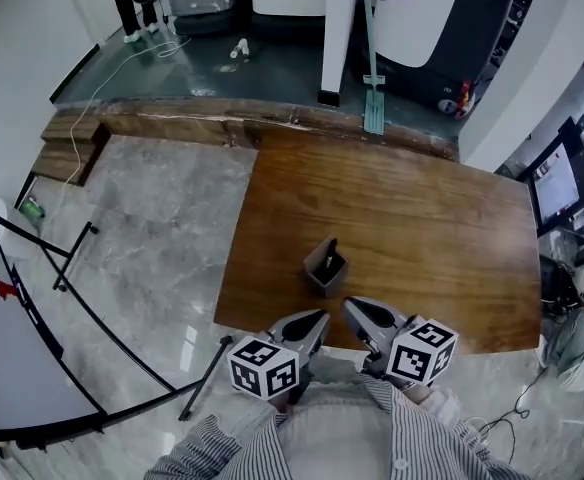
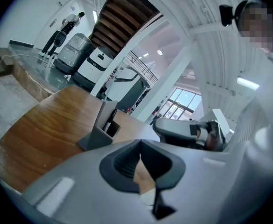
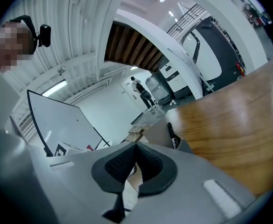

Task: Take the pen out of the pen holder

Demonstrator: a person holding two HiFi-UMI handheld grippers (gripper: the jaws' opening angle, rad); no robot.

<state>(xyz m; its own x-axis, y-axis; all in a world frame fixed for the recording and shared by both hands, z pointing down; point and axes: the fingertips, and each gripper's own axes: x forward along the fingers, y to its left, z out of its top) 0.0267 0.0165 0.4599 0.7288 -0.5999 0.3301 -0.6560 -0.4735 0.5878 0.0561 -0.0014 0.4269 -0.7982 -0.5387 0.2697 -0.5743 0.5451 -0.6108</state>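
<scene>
**Closed grippers near pen holder [image 1: 324, 271], pen [image 1: 330, 252] inside**

The left gripper [image 1: 315, 320], jaws together and empty, hovers at the near edge of the wooden table [image 1: 422, 218]. Just beyond its tips stands the grey pen holder, the black pen leaning inside. The right gripper [image 1: 353, 307], also closed on nothing, hangs just beside the left.

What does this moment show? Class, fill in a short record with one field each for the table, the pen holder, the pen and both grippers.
table: brown wood
pen holder: grey, upright on the table near its near edge
pen: dark, standing inside the pen holder, top sticking out
left gripper: jaws together, nothing held, short of the pen holder
right gripper: jaws together, nothing held, beside the left gripper
task step: pen not yet taken out
</scene>
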